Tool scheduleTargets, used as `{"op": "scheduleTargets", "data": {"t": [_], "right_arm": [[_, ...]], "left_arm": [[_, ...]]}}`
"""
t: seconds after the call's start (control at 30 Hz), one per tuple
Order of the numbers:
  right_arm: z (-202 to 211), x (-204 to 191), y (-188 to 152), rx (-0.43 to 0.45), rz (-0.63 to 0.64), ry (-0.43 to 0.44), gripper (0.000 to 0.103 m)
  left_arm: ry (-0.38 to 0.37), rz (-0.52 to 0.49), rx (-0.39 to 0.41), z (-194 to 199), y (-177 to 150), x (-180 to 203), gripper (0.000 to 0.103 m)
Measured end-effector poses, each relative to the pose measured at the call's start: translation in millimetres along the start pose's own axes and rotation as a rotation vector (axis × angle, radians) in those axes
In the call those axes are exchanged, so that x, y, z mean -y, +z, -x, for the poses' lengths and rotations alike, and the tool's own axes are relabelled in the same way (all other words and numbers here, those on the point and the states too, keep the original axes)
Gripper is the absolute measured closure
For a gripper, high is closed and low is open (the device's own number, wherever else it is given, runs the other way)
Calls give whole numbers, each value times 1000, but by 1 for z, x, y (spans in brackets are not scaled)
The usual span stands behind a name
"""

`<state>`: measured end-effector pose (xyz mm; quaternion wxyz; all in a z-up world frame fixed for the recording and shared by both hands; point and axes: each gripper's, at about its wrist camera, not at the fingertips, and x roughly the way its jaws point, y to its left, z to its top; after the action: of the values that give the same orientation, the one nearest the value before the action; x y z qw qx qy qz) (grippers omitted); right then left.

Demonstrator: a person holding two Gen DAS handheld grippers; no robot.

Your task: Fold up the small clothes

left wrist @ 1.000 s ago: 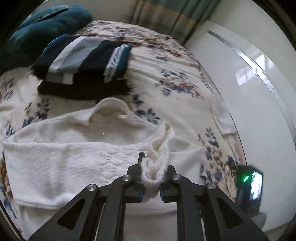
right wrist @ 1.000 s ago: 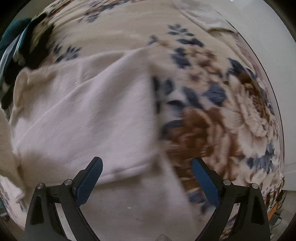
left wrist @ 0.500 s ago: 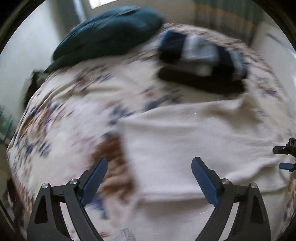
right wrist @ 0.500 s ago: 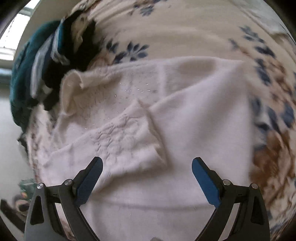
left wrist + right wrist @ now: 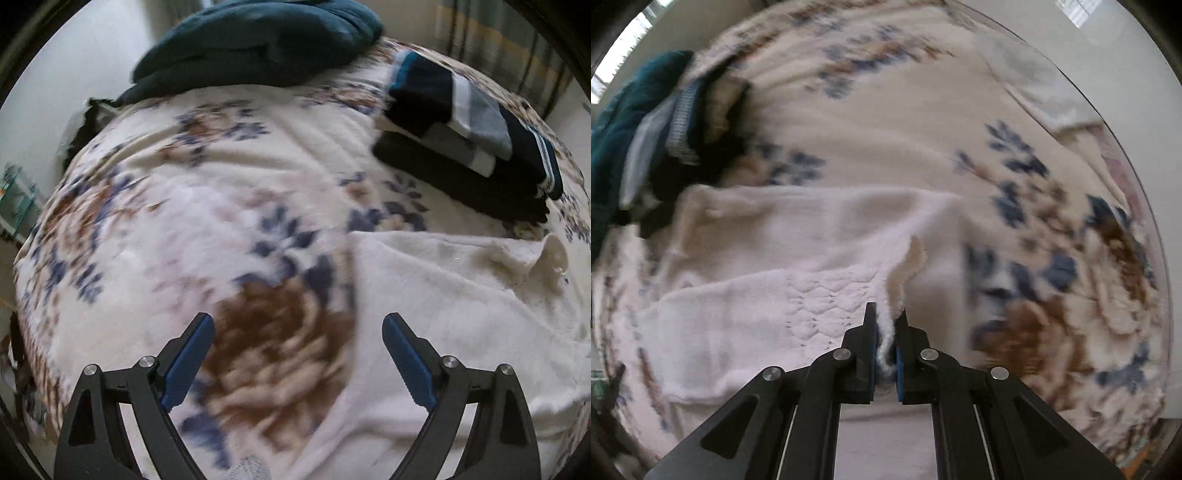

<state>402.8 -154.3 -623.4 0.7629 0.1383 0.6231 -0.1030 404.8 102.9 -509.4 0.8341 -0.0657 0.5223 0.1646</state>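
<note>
— Where's the white knit sweater (image 5: 798,280)?
— Spread flat on the floral bedspread (image 5: 207,192), collar end toward the stack of folded dark clothes (image 5: 469,147). Seen in the left wrist view too (image 5: 461,302), along the right side of the frame, with a raised collar flap near its far corner.

— And the right gripper (image 5: 885,328)?
— Jaws pinched nearly together on a fold of the sweater's cable-knit edge. Cloth lifted into a small peak just ahead of the tips, a strip of knit hanging down between the blue pads.

— Left gripper (image 5: 298,354)?
— Jaws spread wide, holding nothing. Hovering above a brown flower print on the bedspread, right finger (image 5: 406,365) over the sweater's near edge, left finger over bare bedspread. Touching or not: cannot tell, too blurred.

— Anything else on the bed?
— The striped navy, grey and white garment topping that folded stack, sitting on a black one. Behind it, a teal blanket or cushion (image 5: 258,40) at the head of the bed. Same stack (image 5: 683,122) at the left of the right wrist view, just beyond the sweater's collar end.

— Beyond the bed?
— A white glossy surface (image 5: 1108,85) along its far side, and striped curtains (image 5: 498,44) at the top right of the left wrist view.
</note>
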Motion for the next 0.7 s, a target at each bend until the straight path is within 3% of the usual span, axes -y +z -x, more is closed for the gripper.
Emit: {"op": "scheduleTargets", "data": {"t": [0.17,0.27,0.33,0.37,0.47,0.53,0.6,0.7], "right_arm": [[-33,26,8,-86,-18,-42,96],[-49,33,11,-130,-22,-93,85],[-42,35,12,-120,-38,-104,71],[-32,33,13,-81,-42,-100,70],[-7,21,6,29,21,-20,54],[-25,12,0,-21,99,-42,53],[-51,18,-7,-126,76,-48,53],[-31,35,-11,-128,-13,26,53]], "left_arm": [[18,-161,-45,-48,16,47,10],[35,-228,-91,-71,15,58,10],[26,-243,-82,-67,14,57,10],[20,-248,-71,-63,14,56,10],[8,-273,-42,-51,6,54,10],[18,-285,-69,-55,0,52,10],[6,-267,-101,-51,-3,47,10],[-18,-264,-59,-25,-4,42,10]]}}
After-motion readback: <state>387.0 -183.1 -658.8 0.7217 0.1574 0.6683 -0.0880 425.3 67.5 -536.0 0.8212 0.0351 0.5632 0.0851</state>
